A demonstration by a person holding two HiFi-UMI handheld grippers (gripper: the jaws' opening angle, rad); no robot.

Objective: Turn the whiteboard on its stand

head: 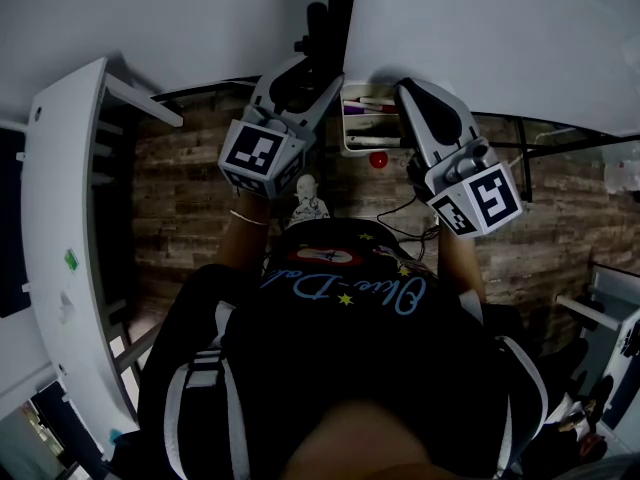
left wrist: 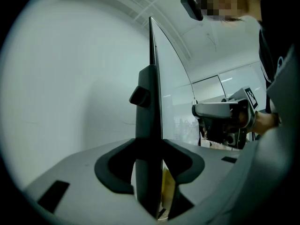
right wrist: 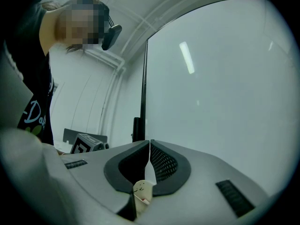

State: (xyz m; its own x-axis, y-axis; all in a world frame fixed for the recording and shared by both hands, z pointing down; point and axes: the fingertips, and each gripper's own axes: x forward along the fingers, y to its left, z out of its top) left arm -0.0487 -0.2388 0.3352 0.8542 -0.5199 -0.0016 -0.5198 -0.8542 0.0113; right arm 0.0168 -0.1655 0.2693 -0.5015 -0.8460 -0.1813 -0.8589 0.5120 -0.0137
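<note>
Whiteboard [head: 480, 38] stands on its stand ahead of the person, with its lower edge just above the pen tray [head: 365, 133].

Step, as judged: both grips are taken and the turn is not visibly under way.

Left hand-held gripper [left wrist: 150, 146]: jaws stand wide, pads pressing either side of the board's dark frame bar [left wrist: 149, 116].

Right hand-held gripper [right wrist: 149, 146]: jaws nearly together, pinching the board's thin edge.

Next move probably calls for both to swing together about the pivot. The thin edge could slip from the narrow pinch.
</note>
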